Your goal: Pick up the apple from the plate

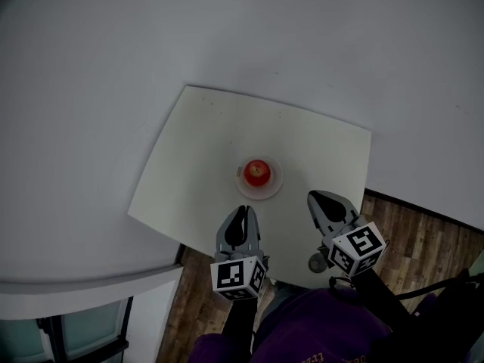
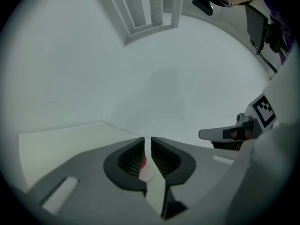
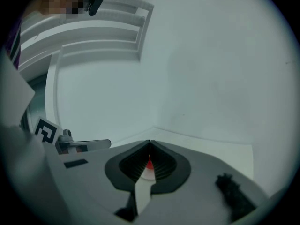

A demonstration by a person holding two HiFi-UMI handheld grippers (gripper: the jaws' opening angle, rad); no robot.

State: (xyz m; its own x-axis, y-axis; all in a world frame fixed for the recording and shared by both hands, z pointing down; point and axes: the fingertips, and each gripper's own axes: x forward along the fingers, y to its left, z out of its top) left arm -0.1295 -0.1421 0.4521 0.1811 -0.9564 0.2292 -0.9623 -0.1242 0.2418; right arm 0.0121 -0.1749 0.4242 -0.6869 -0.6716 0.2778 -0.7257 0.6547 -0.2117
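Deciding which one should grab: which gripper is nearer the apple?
Left. The left gripper is just short of the plate, facing the apple; the right gripper is farther away, off to the plate's right.

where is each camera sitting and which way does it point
Head view: on the person's head, looking steeply down at the table with the apple on its plate; shows the left tool, right tool and a purple top.
Left gripper view: rides the left tool, looks along its jaws across the table; the right tool shows at right.
Right gripper view: rides the right tool, faces likewise; the left tool shows at left.
Shared: both gripper views glimpse the apple beyond their jaws.
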